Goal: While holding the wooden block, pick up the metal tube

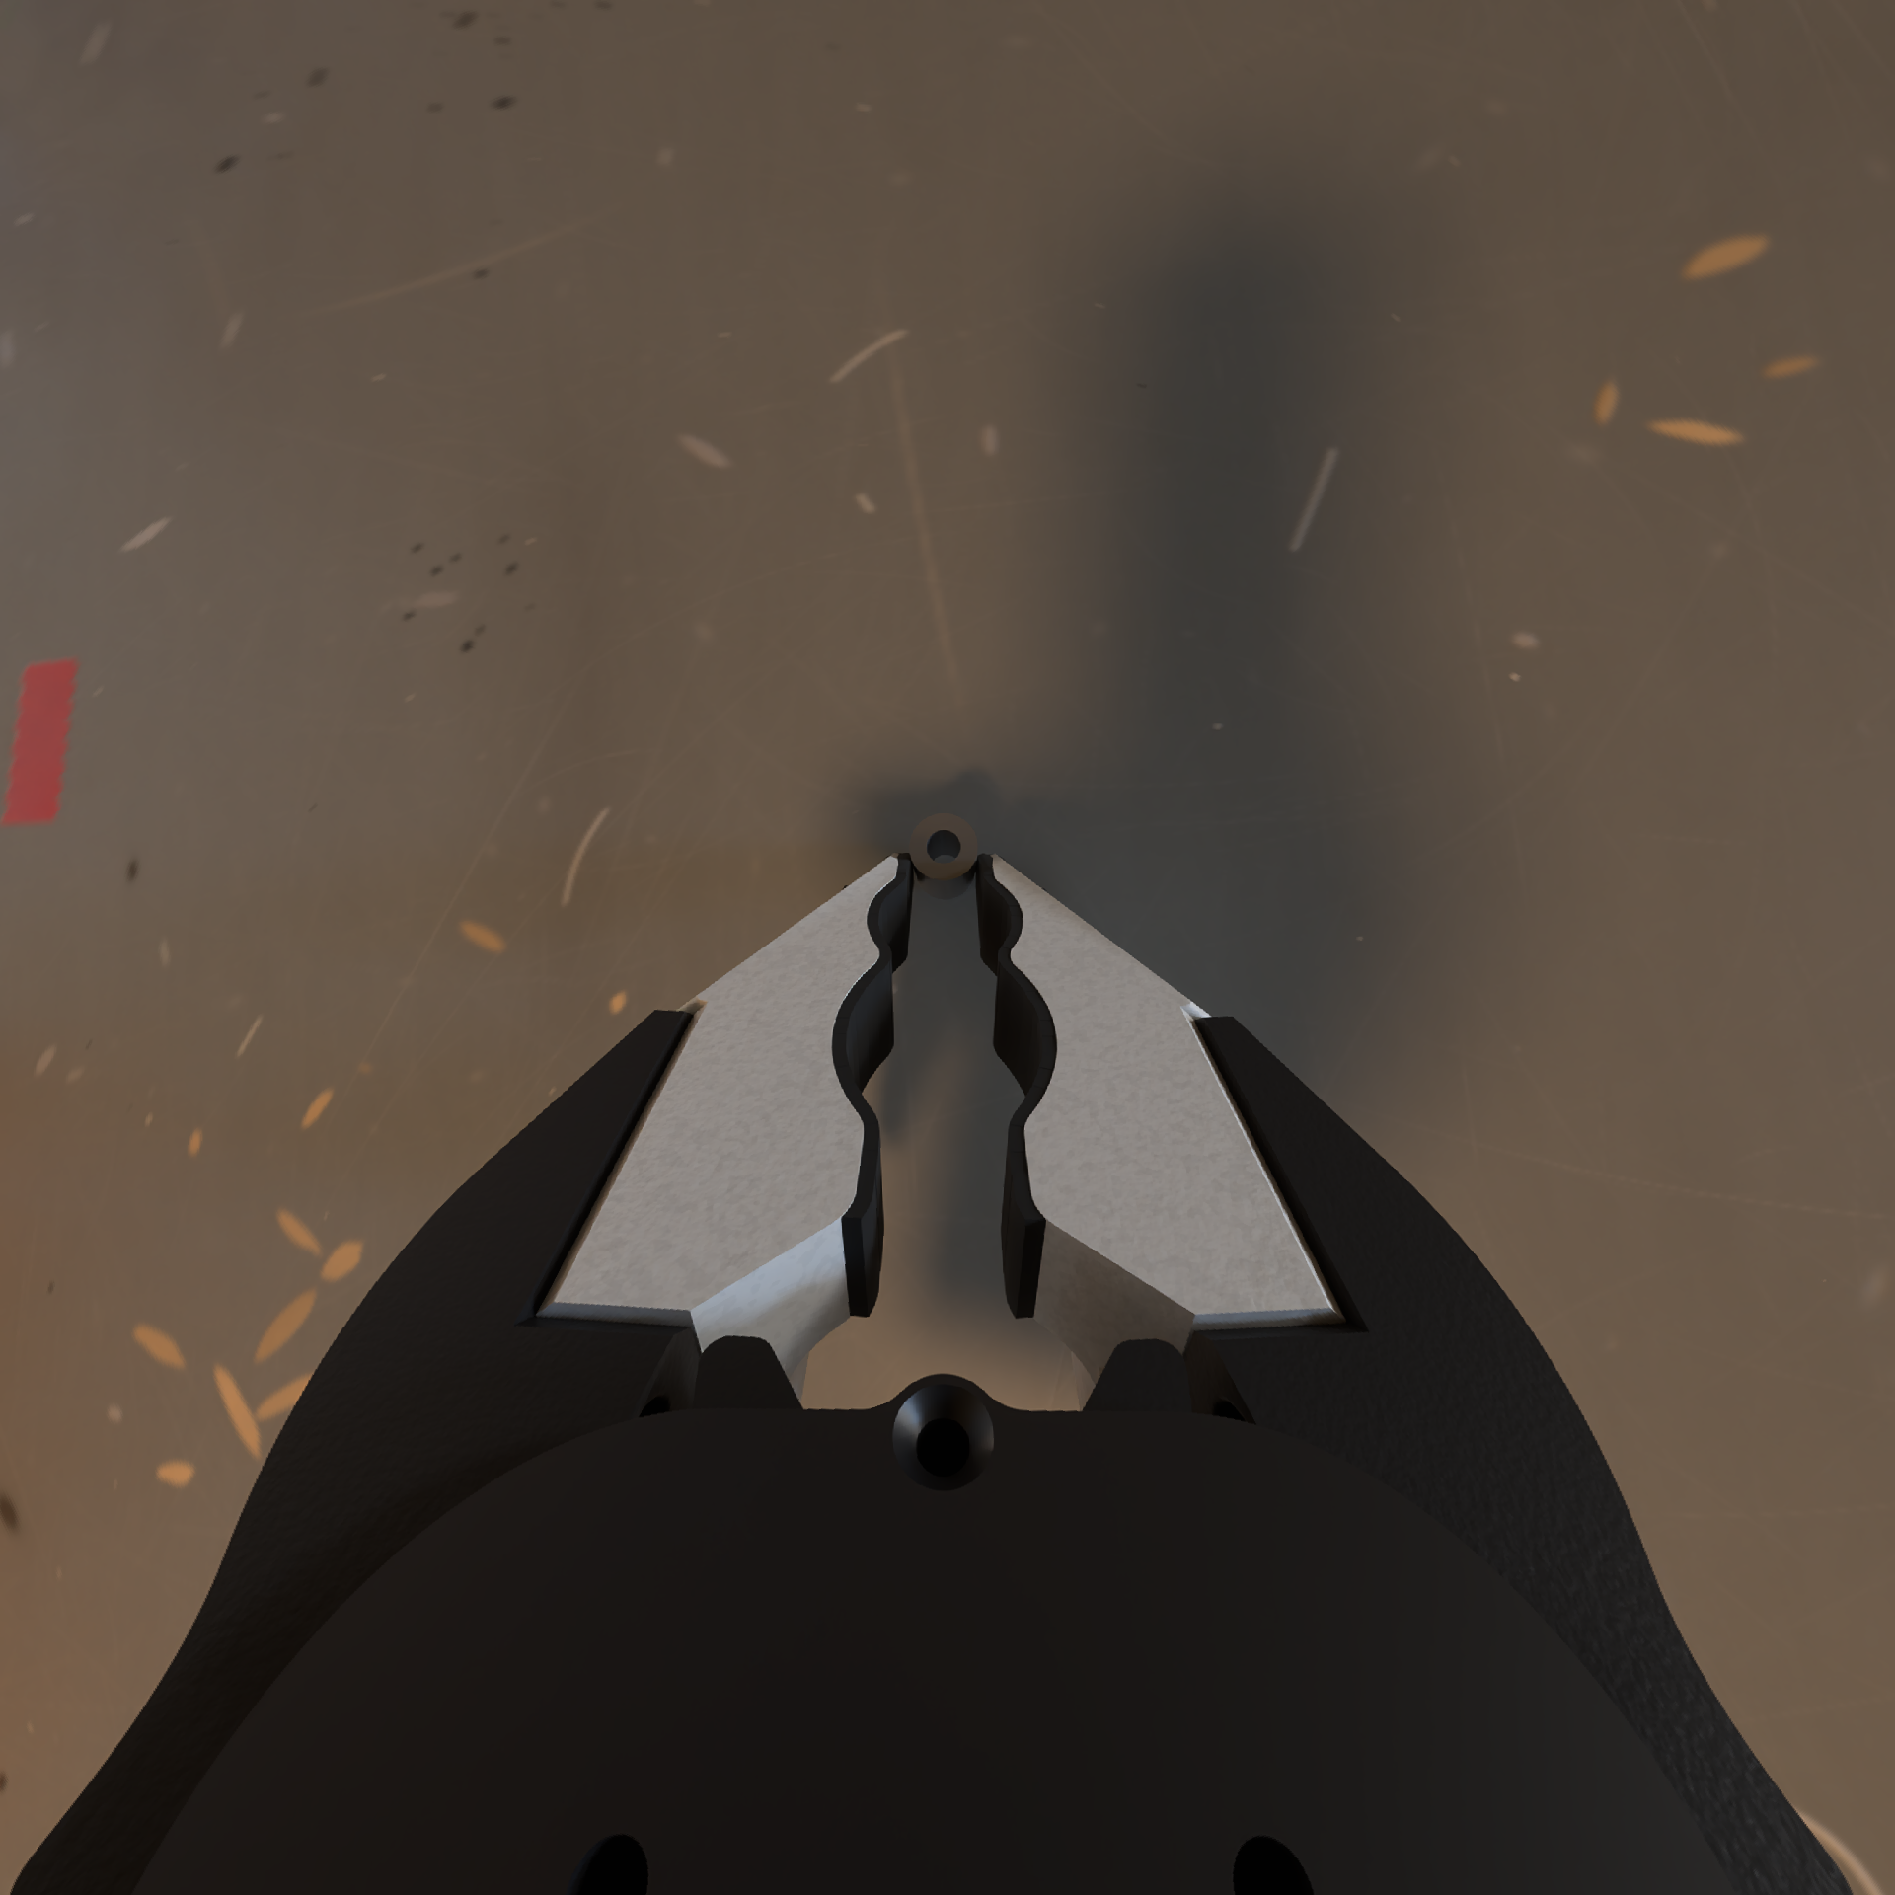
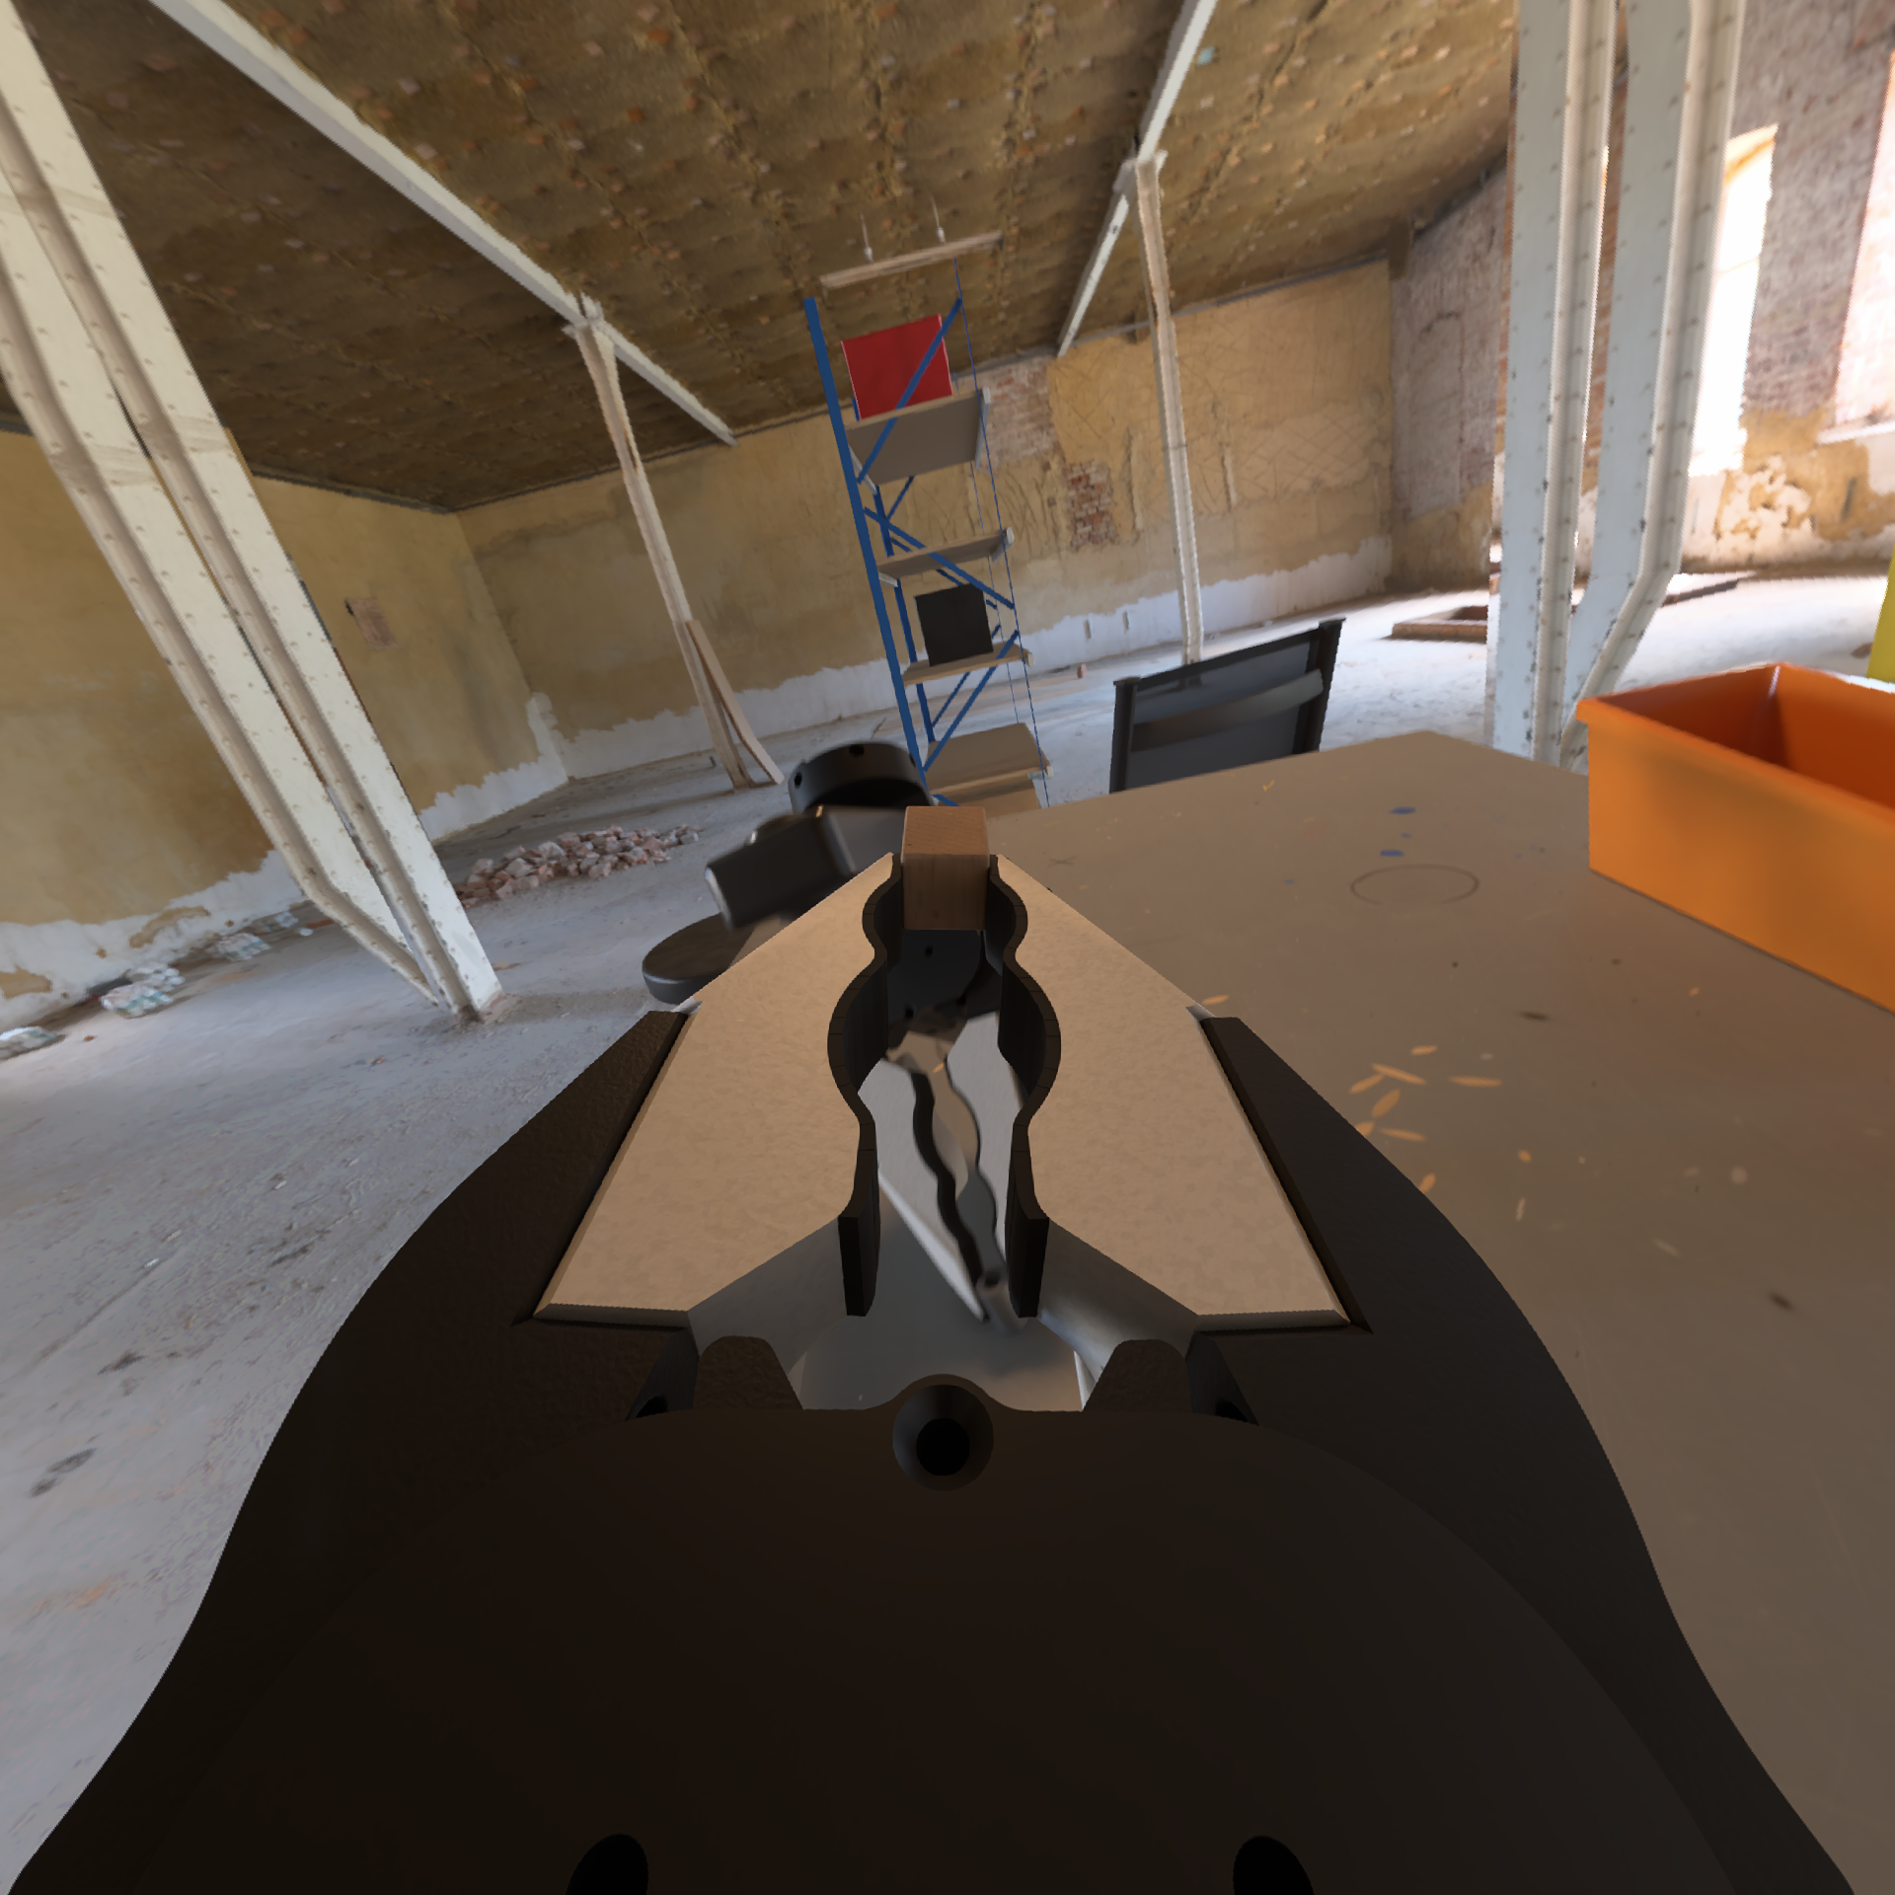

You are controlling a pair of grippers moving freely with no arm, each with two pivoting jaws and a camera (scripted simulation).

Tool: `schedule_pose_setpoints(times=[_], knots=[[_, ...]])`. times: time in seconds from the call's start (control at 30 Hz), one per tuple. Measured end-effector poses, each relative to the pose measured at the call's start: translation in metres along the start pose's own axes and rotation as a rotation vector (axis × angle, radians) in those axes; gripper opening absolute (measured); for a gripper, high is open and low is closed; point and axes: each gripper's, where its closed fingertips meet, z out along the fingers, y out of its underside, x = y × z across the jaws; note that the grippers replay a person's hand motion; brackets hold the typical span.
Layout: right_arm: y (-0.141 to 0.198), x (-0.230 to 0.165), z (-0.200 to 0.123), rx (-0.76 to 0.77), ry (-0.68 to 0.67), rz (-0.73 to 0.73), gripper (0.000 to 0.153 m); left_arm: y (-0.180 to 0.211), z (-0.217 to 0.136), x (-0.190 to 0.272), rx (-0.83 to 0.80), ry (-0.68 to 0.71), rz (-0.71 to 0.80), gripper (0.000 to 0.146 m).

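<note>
Orange plastic marks the bin (image 2: 1743, 820) ahead and to the right of your right gripper (image 2: 944, 872); its inside is hidden from you, so its contents cannot be told. That gripper's 2 fingers are narrowed onto the wooden block (image 2: 943, 867), clamped at their tips. Beyond the block, slightly left, your left gripper (image 2: 990, 1287) points down toward the table (image 2: 1333, 1025). From its own camera, the left gripper (image 1: 943, 872) pinches the metal tube (image 1: 942, 850) between its fingertips, seen end-on, the scratched table (image 1: 513, 410) directly beyond.
</note>
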Motion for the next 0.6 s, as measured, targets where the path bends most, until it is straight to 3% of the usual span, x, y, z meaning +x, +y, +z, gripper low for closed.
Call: schedule_pose_setpoints(times=[0.17, 0.3, 0.43, 0.6], knots=[[0.034, 0.007, 0.0, -0.168, 0.054, -0.027, 0.014, -0.003, -0.038, -0.021, 0.111, 0.0, -0.21, 0.012], [0.059, 0.01, 0.001, -0.277, 0.033, 0.002, 0.014, -0.005, -0.074, -0.027, 0.217, 0.078, -0.382, 0.012], [0.061, 0.001, 0.003, -0.223, -0.08, 0.089, 0.014, -0.021, -0.095, -0.021, 0.331, 0.154, -0.473, 0.012], [0.054, -0.007, 0.004, -0.145, -0.164, 0.156, 0.014, -0.036, -0.102, -0.007, 0.369, 0.234, -0.478, 0.012]])
